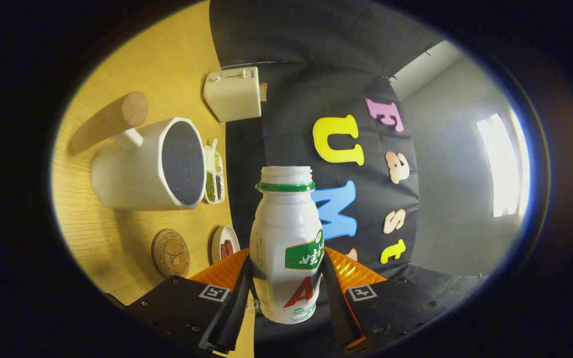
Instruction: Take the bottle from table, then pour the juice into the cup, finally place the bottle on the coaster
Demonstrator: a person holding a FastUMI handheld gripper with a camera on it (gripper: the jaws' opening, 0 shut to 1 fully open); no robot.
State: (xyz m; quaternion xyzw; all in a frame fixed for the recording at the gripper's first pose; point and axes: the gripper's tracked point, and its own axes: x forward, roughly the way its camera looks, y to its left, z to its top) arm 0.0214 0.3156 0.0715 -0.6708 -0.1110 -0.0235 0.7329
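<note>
The gripper point(286, 293) has its two fingers squeezing the white juice bottle point(286, 243), low in the middle of the frame. So taking the bottle is done. Its cap is off, and the view is turned on its side. The white cup point(142, 171) with a wooden handle sits at the left. Whether any juice went in, I cannot tell. The round coaster point(170, 252) at lower left has no bottle on it yet
</note>
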